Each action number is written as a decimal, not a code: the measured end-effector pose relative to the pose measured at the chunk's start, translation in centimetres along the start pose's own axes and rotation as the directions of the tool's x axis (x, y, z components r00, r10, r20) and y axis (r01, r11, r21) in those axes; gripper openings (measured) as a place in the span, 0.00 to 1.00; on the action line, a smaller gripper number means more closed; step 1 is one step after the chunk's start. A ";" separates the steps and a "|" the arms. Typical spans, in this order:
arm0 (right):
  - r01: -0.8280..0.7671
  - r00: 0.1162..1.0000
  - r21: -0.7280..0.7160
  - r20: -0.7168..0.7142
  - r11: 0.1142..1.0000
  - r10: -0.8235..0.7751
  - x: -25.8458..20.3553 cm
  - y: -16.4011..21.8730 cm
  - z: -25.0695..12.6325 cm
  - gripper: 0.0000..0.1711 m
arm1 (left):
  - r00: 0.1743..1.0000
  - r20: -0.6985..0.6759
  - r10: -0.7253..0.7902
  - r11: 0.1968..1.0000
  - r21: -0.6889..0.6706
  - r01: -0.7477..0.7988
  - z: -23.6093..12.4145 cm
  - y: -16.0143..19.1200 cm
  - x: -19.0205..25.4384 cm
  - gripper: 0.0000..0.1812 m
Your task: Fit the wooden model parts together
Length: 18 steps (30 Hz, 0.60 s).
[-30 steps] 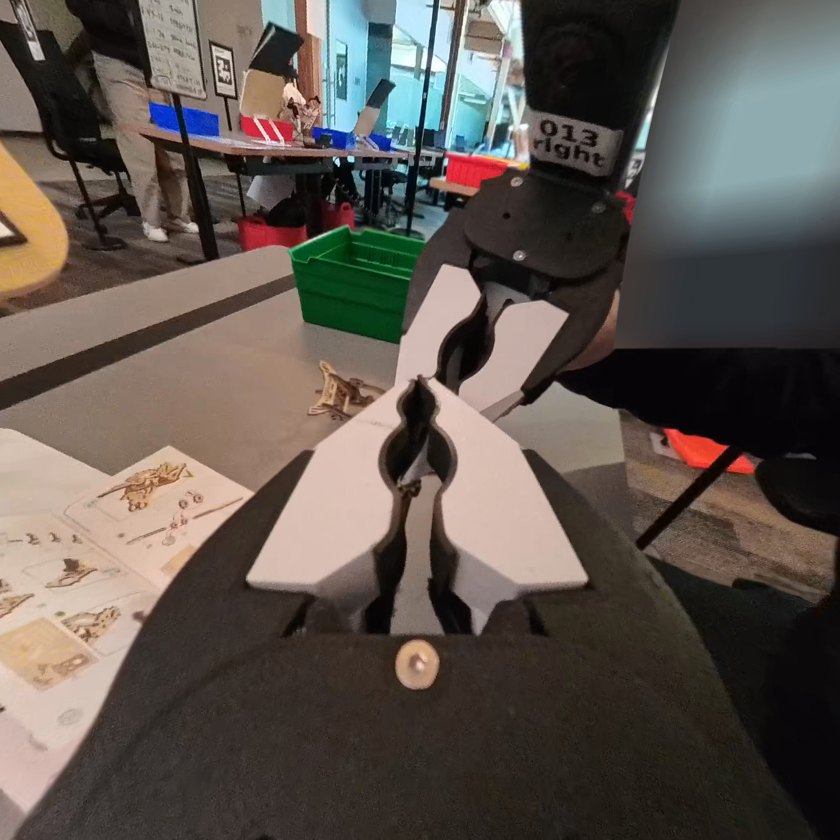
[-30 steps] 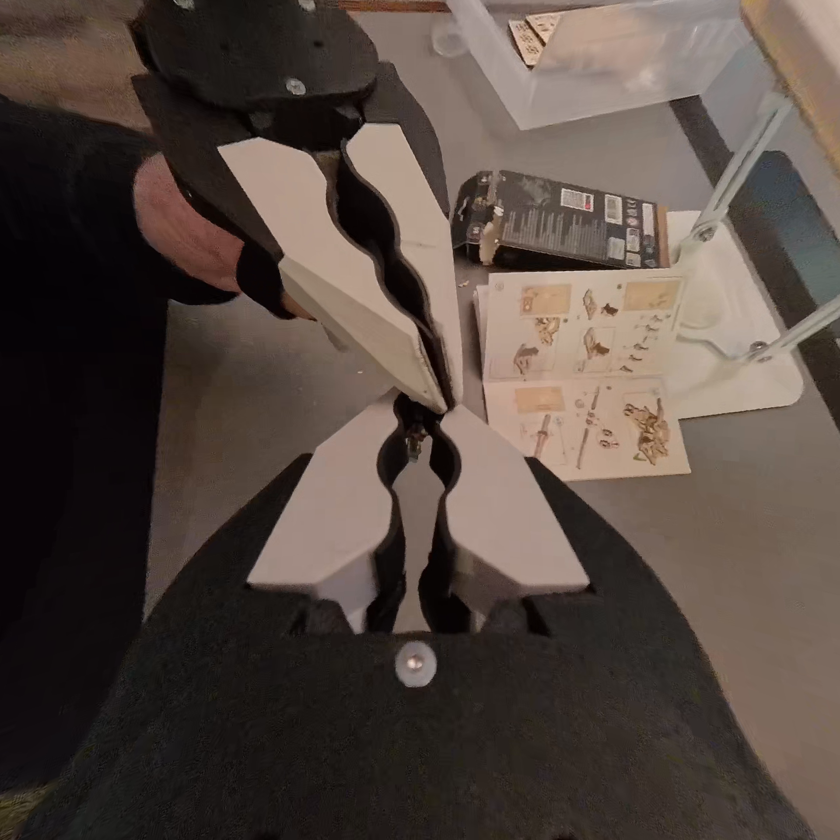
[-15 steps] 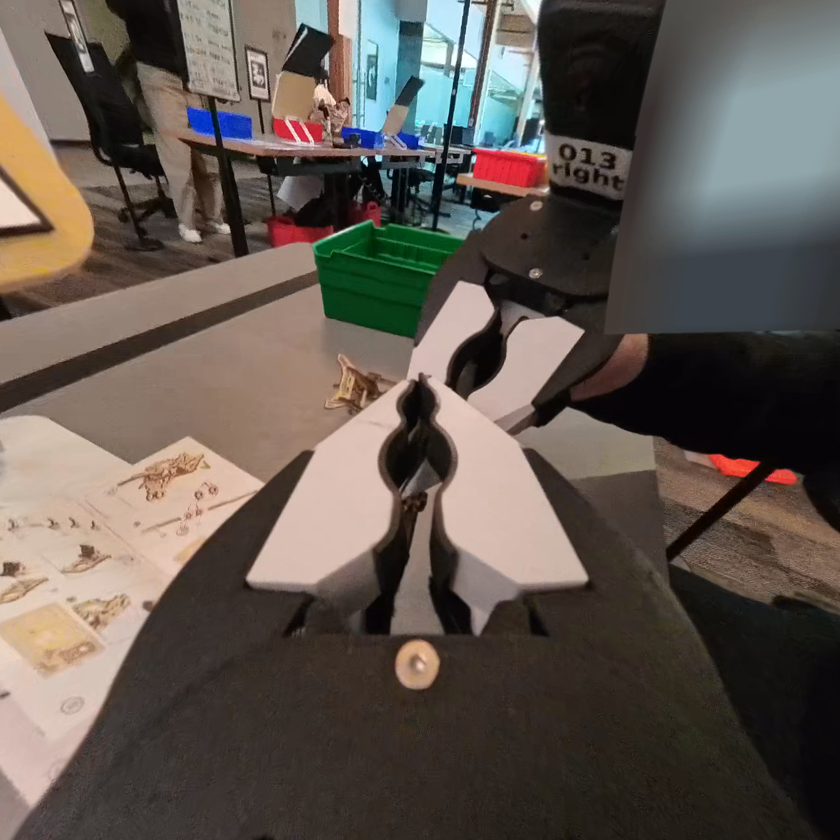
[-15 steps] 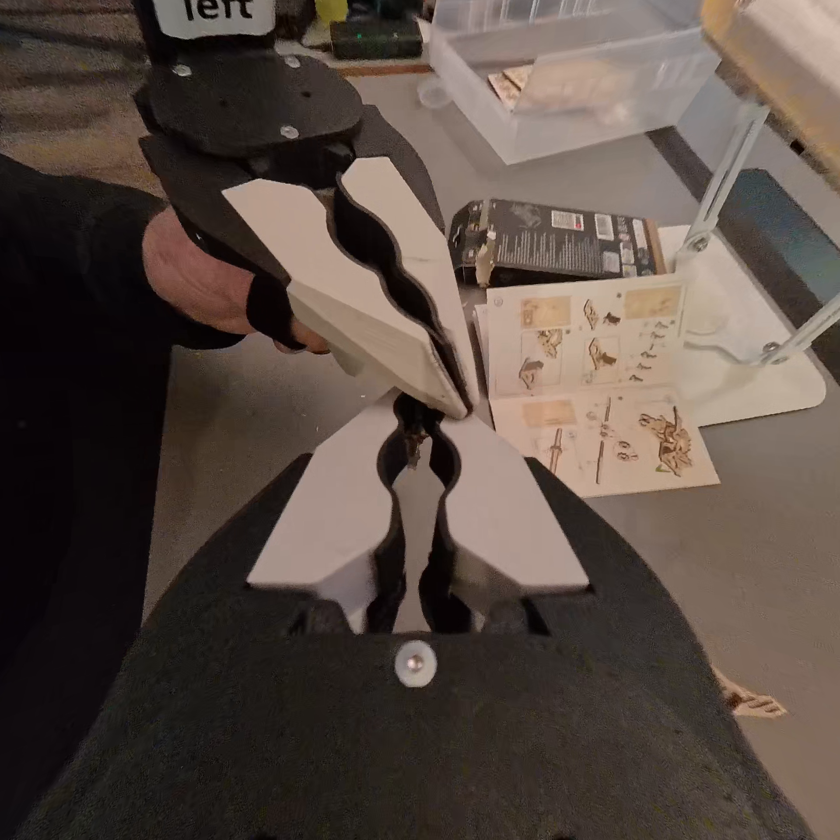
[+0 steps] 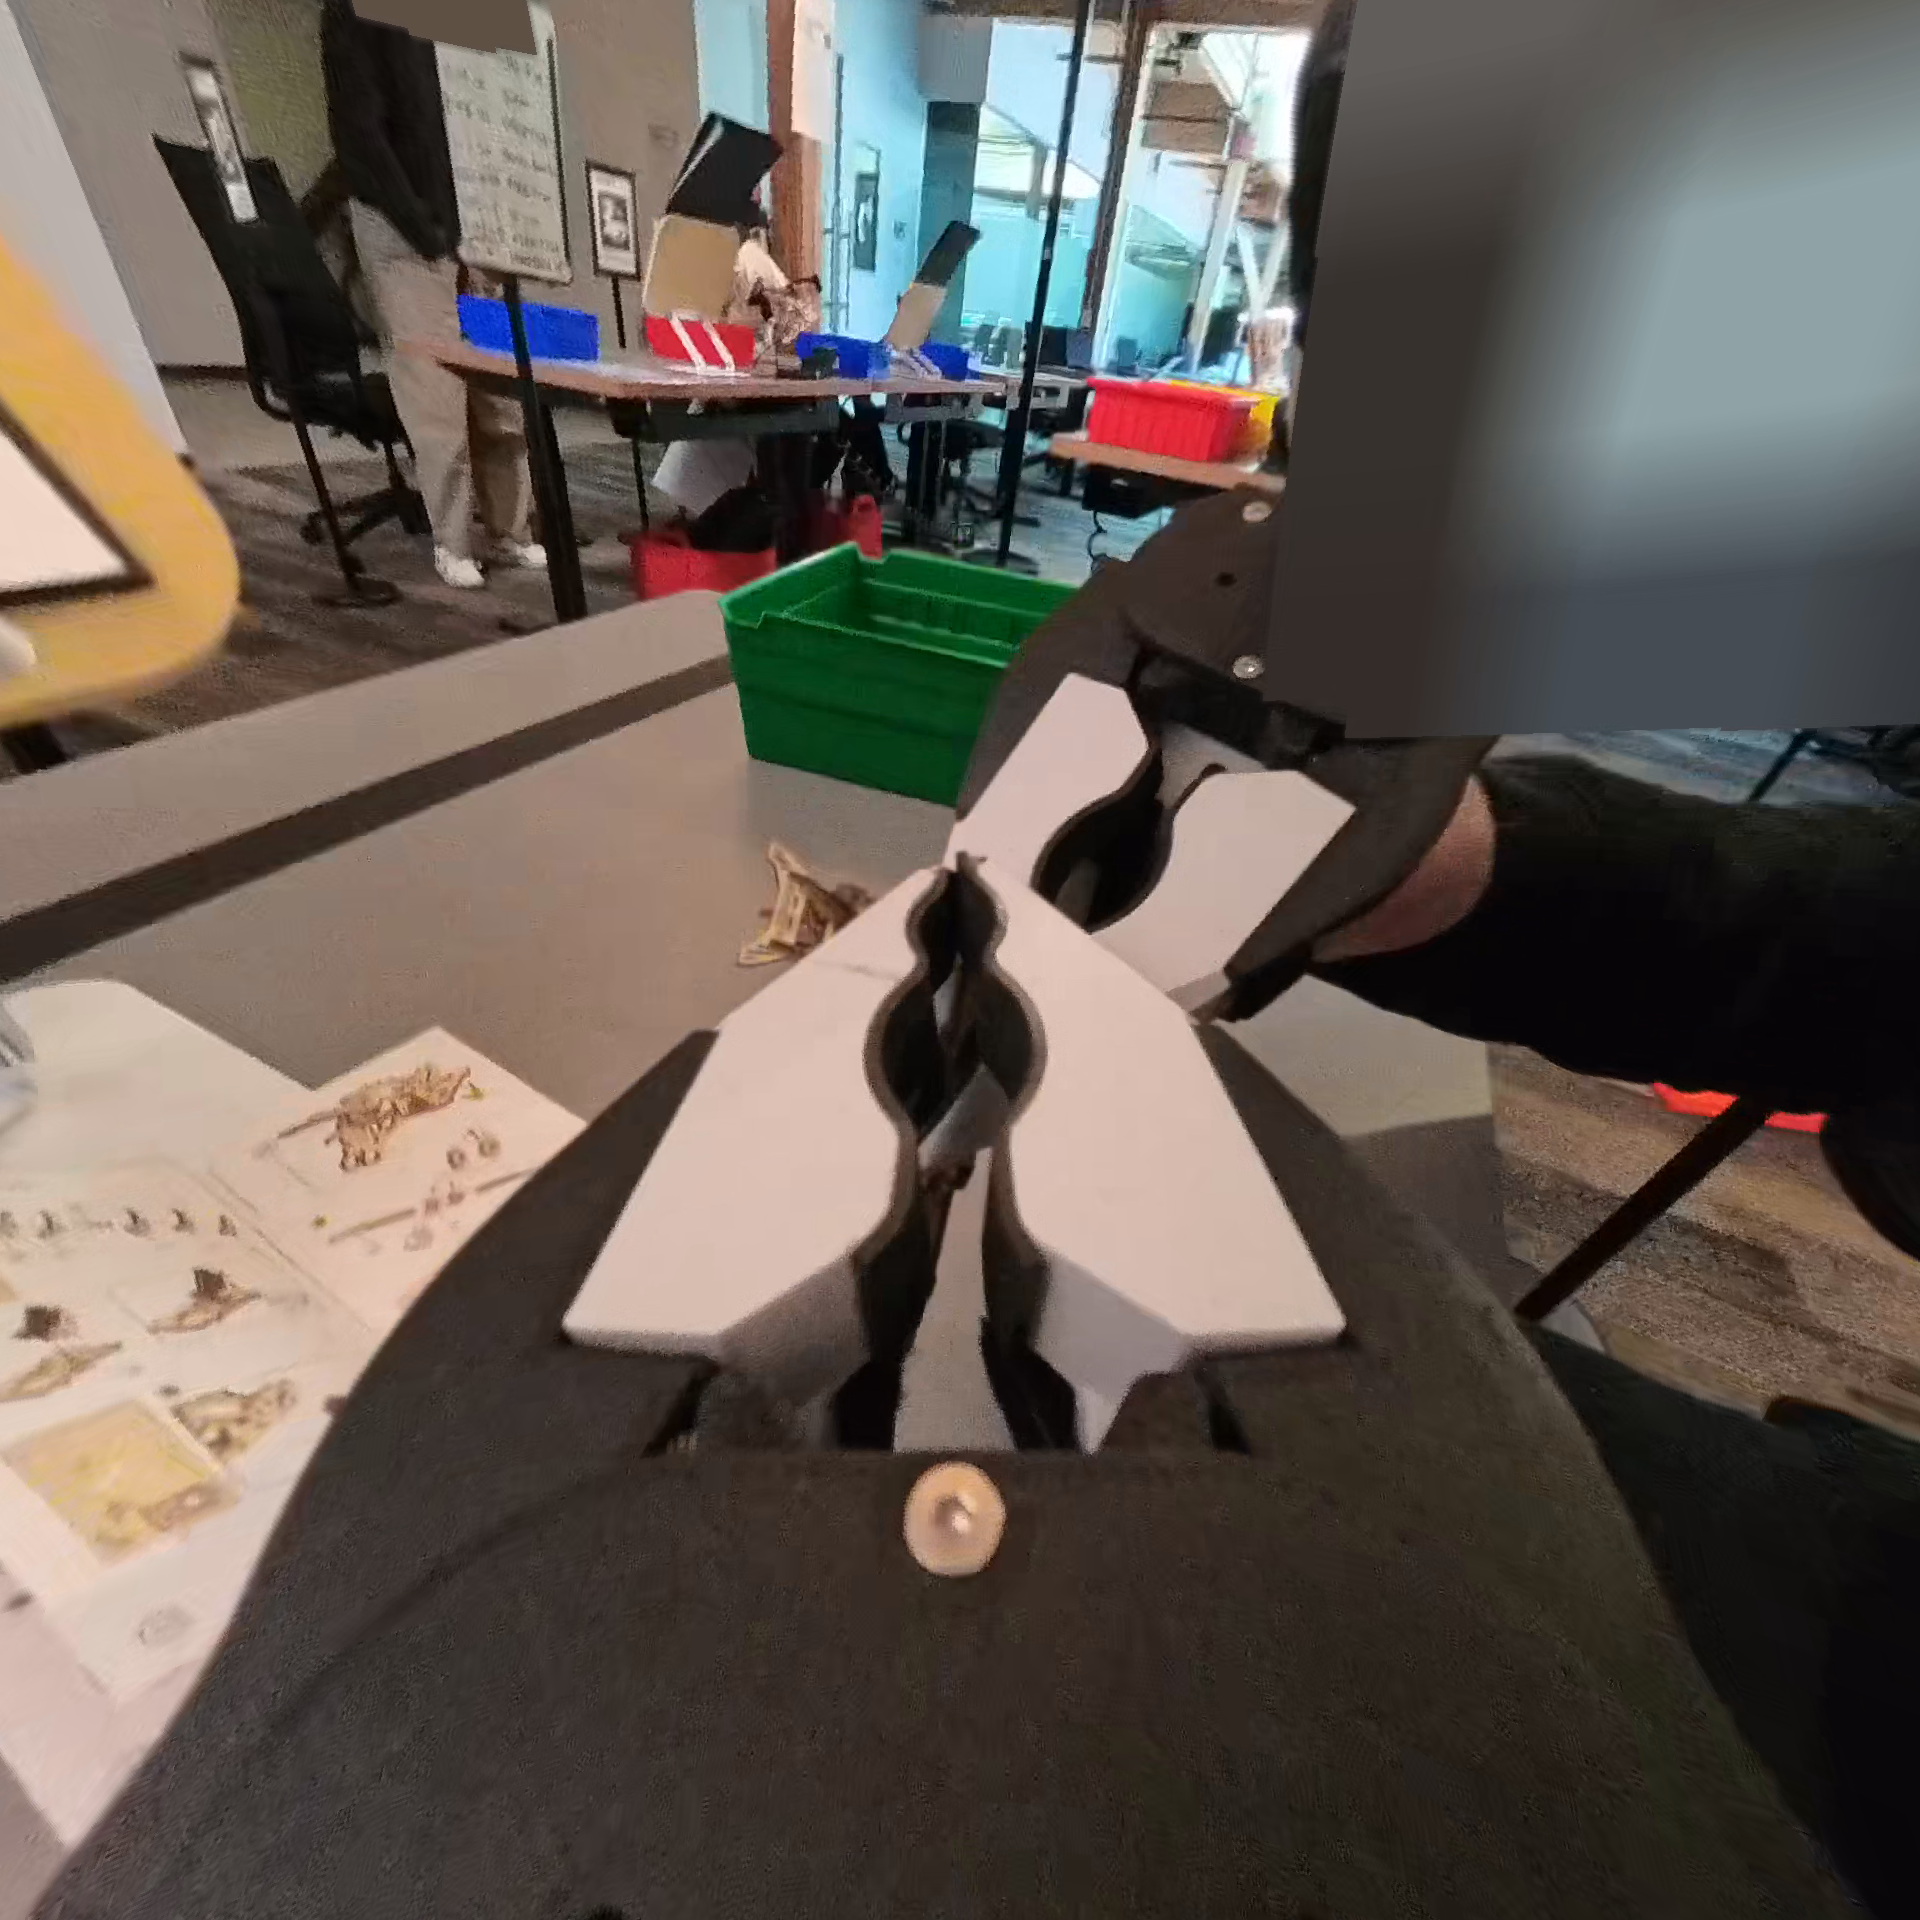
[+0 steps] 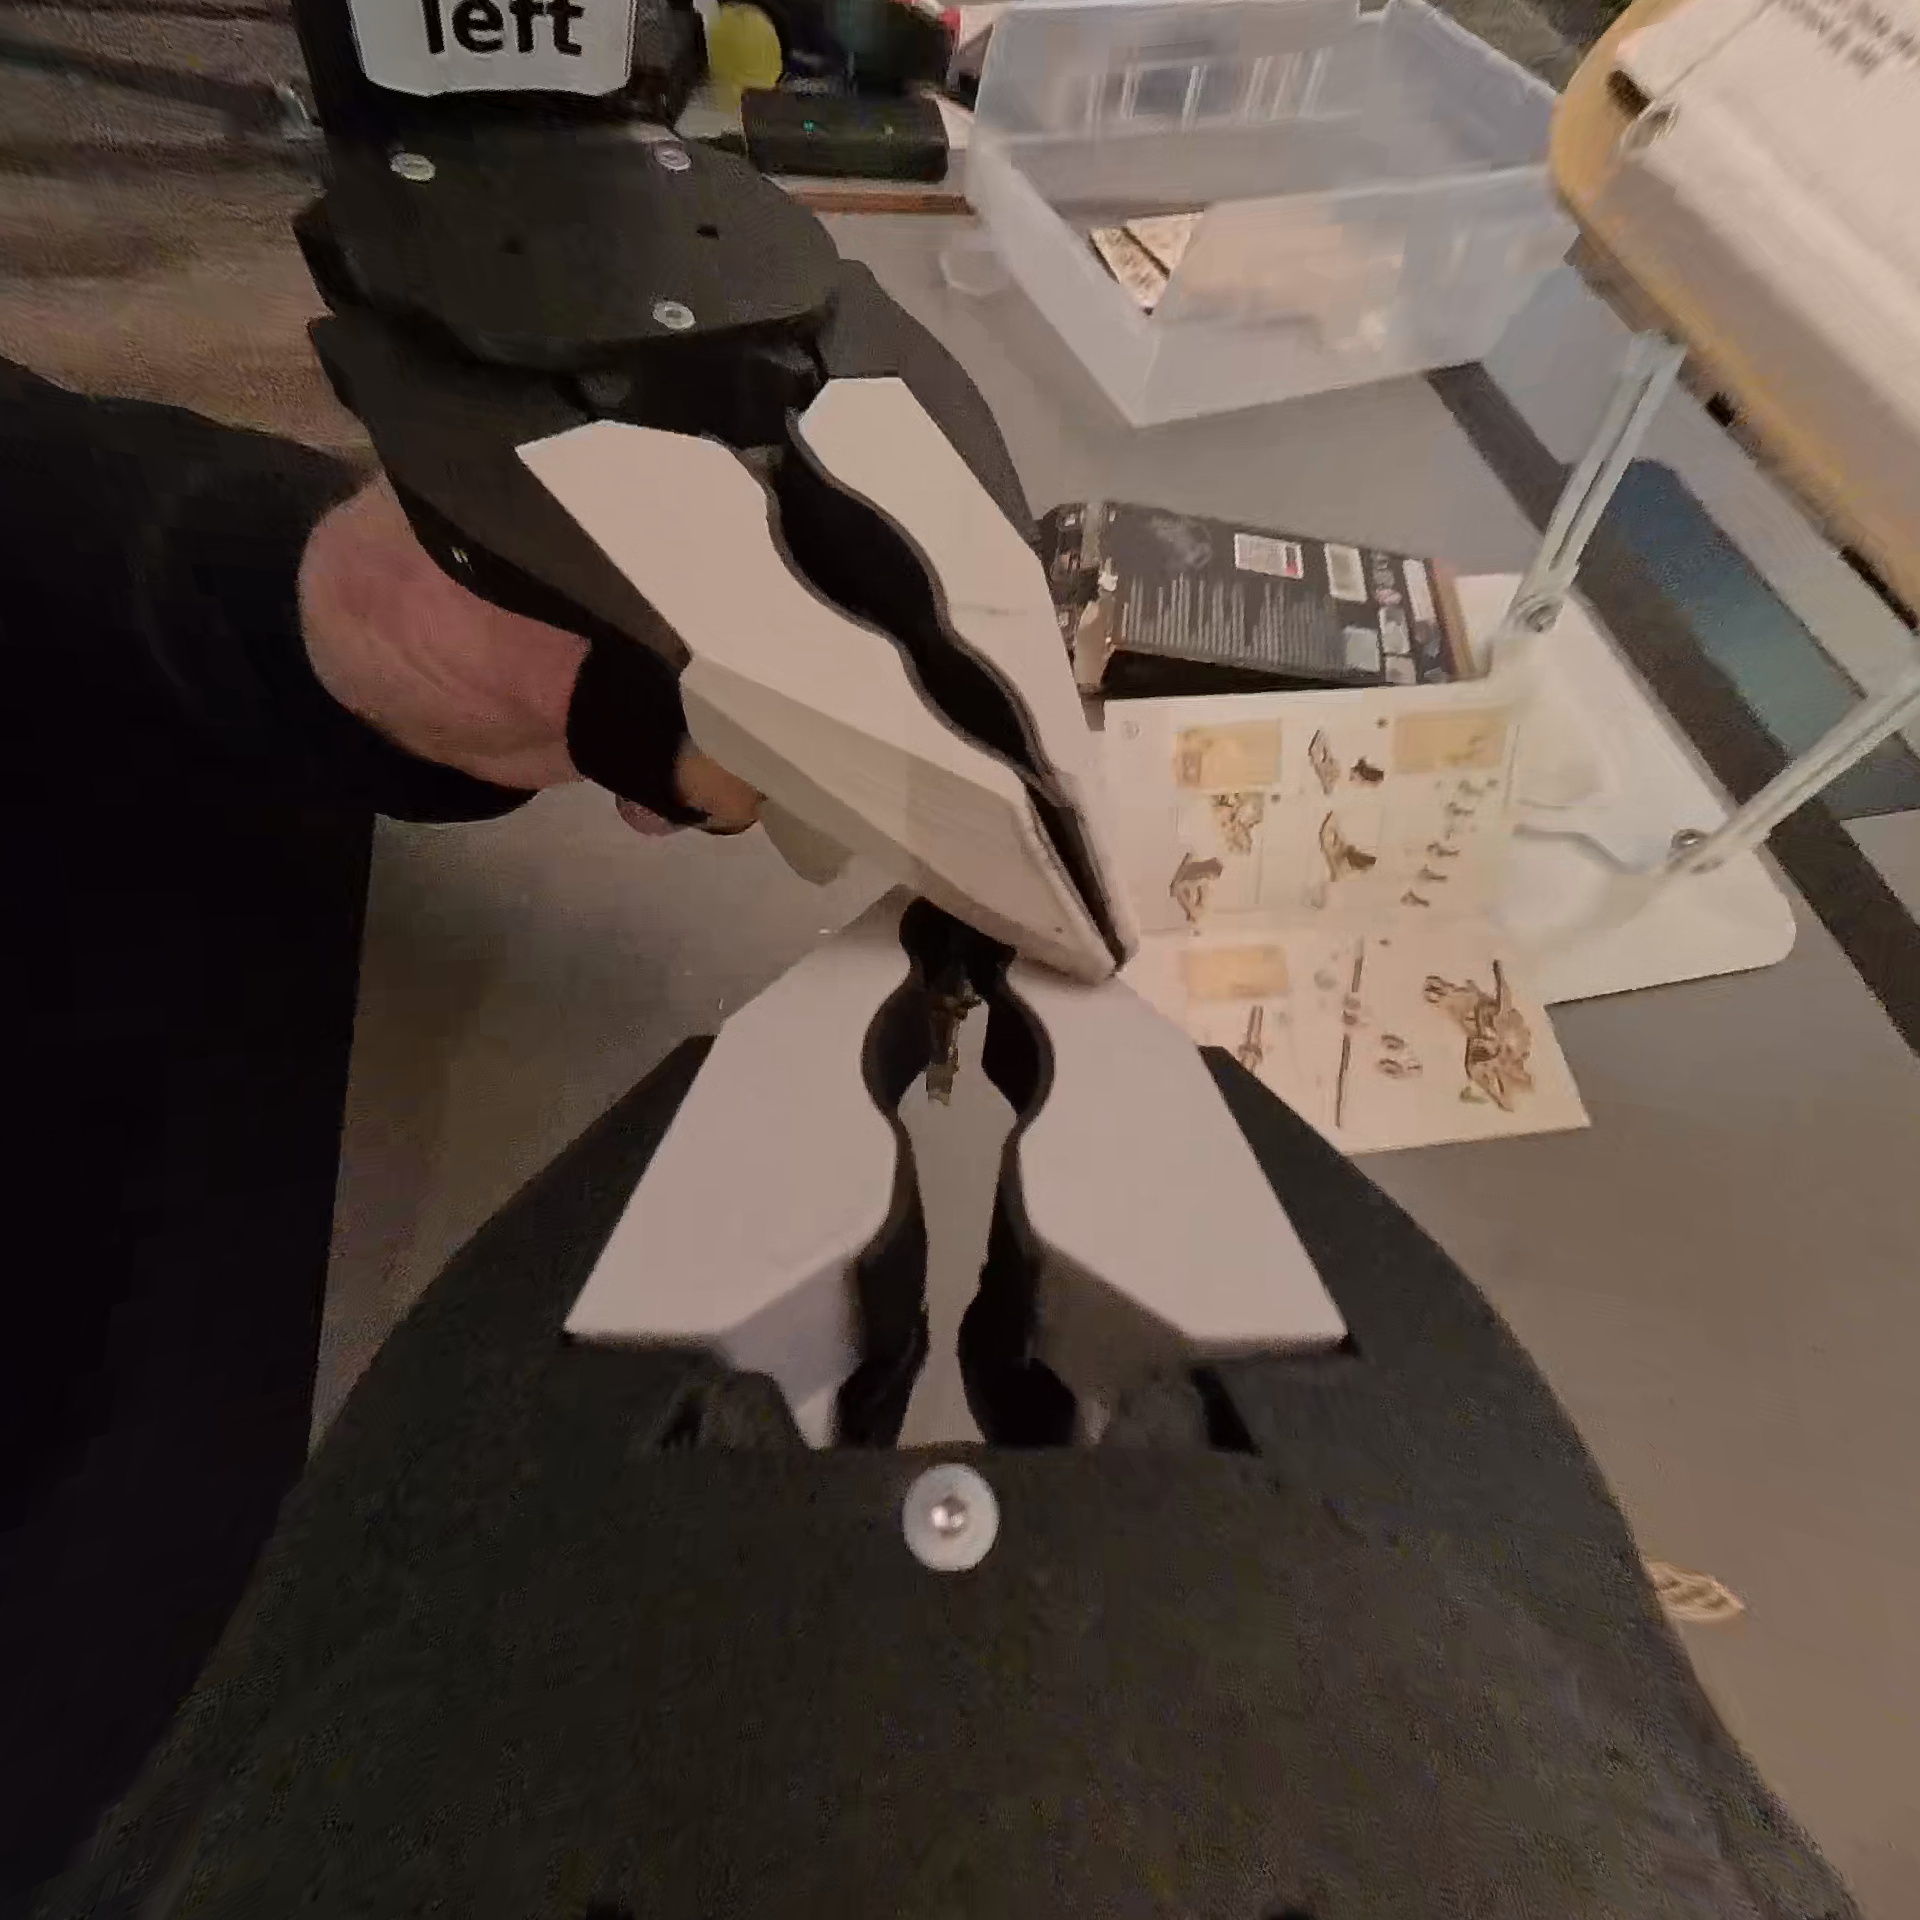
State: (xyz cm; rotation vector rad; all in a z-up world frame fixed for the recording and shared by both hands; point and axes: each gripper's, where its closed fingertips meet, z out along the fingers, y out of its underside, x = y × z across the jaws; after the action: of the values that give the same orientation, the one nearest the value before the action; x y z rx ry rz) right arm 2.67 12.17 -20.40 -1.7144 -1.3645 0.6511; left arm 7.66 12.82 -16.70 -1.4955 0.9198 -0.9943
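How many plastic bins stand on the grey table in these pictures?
2: a green bin at the table's far edge in the left wrist view, and a clear bin at the far side in the right wrist view. Others may be hidden.

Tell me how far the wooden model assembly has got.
Done: one small assembled piece lies on the table. In hand: the left gripper and right gripper meet tip to tip, both pinching a small wooden part. Left: whether it has seated is hidden.

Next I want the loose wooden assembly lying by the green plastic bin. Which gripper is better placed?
Right, probably: the right gripper hangs just beside the wooden assembly; the left gripper is farther back. Both are shut now.
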 end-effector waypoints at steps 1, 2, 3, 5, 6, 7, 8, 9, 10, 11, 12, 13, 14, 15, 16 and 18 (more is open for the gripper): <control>0.011 1.000 0.010 -0.020 1.000 -0.011 0.1 -0.4 -0.3 0.00 | 0.999 0.014 0.048 0.999 -0.019 -0.048 0.0 -0.5 0.2 0.00; -0.002 1.000 0.008 -0.028 1.000 0.002 0.3 0.3 0.1 0.00 | 0.995 0.040 0.087 0.995 -0.052 -0.085 0.2 0.2 -0.1 0.00; -0.036 0.999 -0.030 -0.009 0.999 0.036 0.3 2.3 1.3 0.00 | 0.996 0.053 0.076 0.991 -0.117 -0.069 0.7 2.4 -0.8 0.00; -0.092 0.995 -0.022 0.023 0.996 0.092 0.1 3.4 2.2 0.00 | 0.997 0.011 -0.078 0.995 -0.060 0.078 0.9 3.9 -0.9 0.00; -0.031 0.999 -0.036 -0.007 0.999 0.031 0.2 2.6 1.7 0.00 | 0.999 0.034 -0.031 0.998 -0.055 0.033 0.7 3.0 -0.9 0.00; -0.027 1.000 0.010 0.005 1.000 0.027 -0.1 0.9 0.9 0.00 | 0.999 0.033 0.026 0.999 -0.021 -0.025 0.5 1.2 -0.3 0.00; -0.010 1.000 0.037 -0.006 0.999 0.010 0.0 -0.2 0.3 0.00 | 0.999 0.031 0.040 0.999 -0.020 -0.040 0.4 0.1 0.0 0.00; 0.004 1.000 0.039 -0.028 0.999 -0.003 0.1 -0.1 0.2 0.00 | 0.997 0.034 0.065 0.997 -0.035 -0.064 0.4 0.0 0.1 0.00; -0.023 1.000 0.034 -0.021 0.999 0.023 0.1 1.0 0.9 0.00 | 0.998 0.041 0.057 0.996 -0.073 -0.054 0.7 1.2 -0.2 0.00; -0.065 0.998 0.001 0.001 0.998 0.065 0.1 3.2 2.0 0.02 | 0.999 0.049 0.008 0.991 -0.134 -0.001 1.2 3.6 -0.8 0.00; -0.117 0.993 0.041 0.027 0.992 0.116 -0.1 3.6 2.3 0.00 | 0.998 0.050 -0.036 0.993 -0.110 0.041 1.3 4.5 -0.9 0.00; -0.090 0.996 0.020 0.013 0.996 0.090 -0.2 3.6 2.0 0.00 | 0.997 0.050 -0.056 0.993 -0.097 0.061 1.2 4.3 -0.7 0.00; -0.052 0.999 0.039 -0.004 0.998 0.052 -0.3 2.3 1.2 0.00 | 0.999 0.041 -0.026 0.998 -0.060 0.029 1.0 2.8 -0.2 0.00; -0.049 0.999 0.092 0.001 0.995 0.049 -0.4 0.7 0.3 0.00 | 0.999 0.033 0.000 1.000 -0.026 0.001 0.8 1.1 0.3 0.00; -0.028 0.999 0.109 -0.022 0.994 0.031 -0.3 0.1 -0.2 0.00 | 0.999 0.031 0.026 0.999 -0.022 -0.025 0.8 0.3 0.6 0.00; -0.062 0.998 0.068 -0.016 0.996 0.063 -0.2 2.4 1.2 0.00 | 0.998 0.046 0.030 0.994 -0.103 -0.025 1.3 2.7 -0.1 0.00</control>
State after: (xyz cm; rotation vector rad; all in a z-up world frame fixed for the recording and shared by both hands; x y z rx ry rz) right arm 2.95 12.12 -23.11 -1.7111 -1.2662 0.7070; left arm 8.75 13.00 -19.49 -1.5817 0.9672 -0.8990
